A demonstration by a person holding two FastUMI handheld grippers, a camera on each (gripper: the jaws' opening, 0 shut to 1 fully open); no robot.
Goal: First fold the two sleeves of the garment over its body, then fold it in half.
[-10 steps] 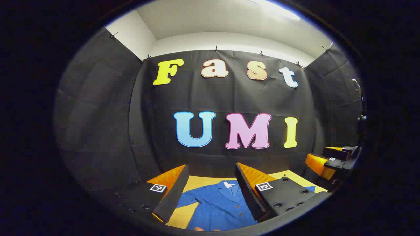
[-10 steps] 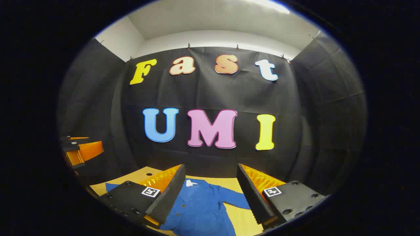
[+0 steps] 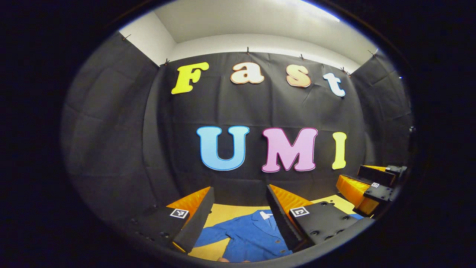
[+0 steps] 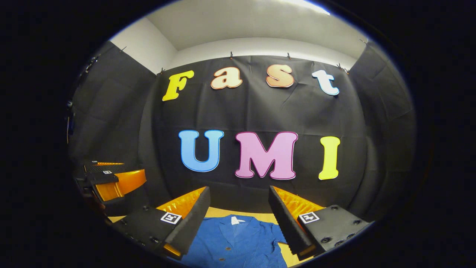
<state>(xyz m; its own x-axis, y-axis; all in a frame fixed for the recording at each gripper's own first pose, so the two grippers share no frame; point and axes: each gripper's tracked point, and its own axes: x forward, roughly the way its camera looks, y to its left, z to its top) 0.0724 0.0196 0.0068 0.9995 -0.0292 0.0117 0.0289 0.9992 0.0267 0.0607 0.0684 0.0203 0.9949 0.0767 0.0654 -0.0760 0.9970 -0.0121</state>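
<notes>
A yellow tabletop (image 3: pixel 227 214) carries a blue garment (image 3: pixel 249 238), a buttoned jacket laid flat on its back with the collar toward the black booth wall and a small white tag (image 4: pixel 235 220) at the neck. By the look of it, the task has barely begun: in the left gripper view one sleeve (image 3: pixel 212 238) lies stretched out to the side across the yellow surface, not yet folded over the body, and nothing suggests the halfway fold has been made. The other sleeve's edge (image 4: pixel 279 238) is largely hidden behind a finger in the right gripper view, so its state cannot be told for certain. Both sleeve folds and the final fold appear to be left.

The left gripper (image 3: pixel 240 223) hangs above the garment's collar end, its fingers wide apart and clasping nothing. The right gripper (image 4: pixel 238 223) is poised likewise over the upper body of the garment, fingers spread with only cloth showing far below between them. Each gripper is also seen from the other's camera, off to the side.

No container of any kind is to be seen on the tabletop.
</notes>
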